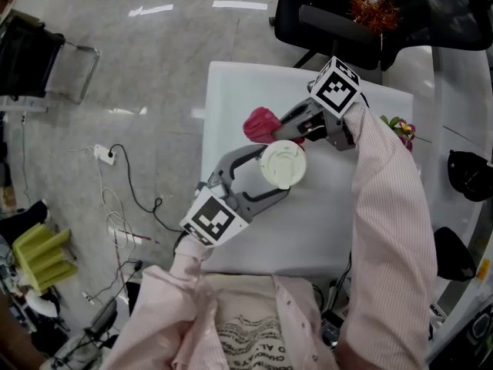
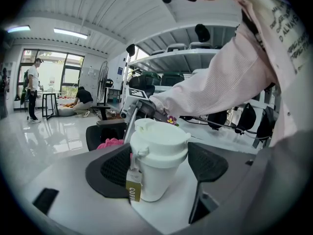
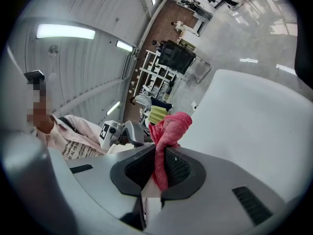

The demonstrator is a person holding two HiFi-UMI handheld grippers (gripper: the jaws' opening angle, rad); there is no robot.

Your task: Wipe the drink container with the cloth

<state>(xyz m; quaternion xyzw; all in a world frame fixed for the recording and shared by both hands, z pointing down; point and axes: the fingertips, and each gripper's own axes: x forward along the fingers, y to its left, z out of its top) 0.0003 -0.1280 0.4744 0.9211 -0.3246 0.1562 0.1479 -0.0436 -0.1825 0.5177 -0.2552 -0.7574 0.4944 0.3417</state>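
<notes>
A white drink container [image 1: 283, 163] with a lid and a small brown tag stands upright between the jaws of my left gripper [image 1: 271, 173], over the middle of the white table [image 1: 239, 83]. In the left gripper view the container [image 2: 159, 155] fills the gap and both pads press its lid, so my left gripper [image 2: 159, 166] is shut on it. My right gripper [image 1: 283, 129] is just beyond the container, shut on a pink cloth [image 1: 260, 123]. In the right gripper view the cloth [image 3: 171, 126] sticks up from the closed jaws of my right gripper [image 3: 159, 166].
A black chair [image 1: 339, 14] stands past the table's far edge. Small flowers [image 1: 400, 127] lie at the right edge, beside black objects [image 1: 466, 172]. Cables and a power strip [image 1: 108, 156] lie on the floor to the left, near a yellow-green thing [image 1: 42, 253].
</notes>
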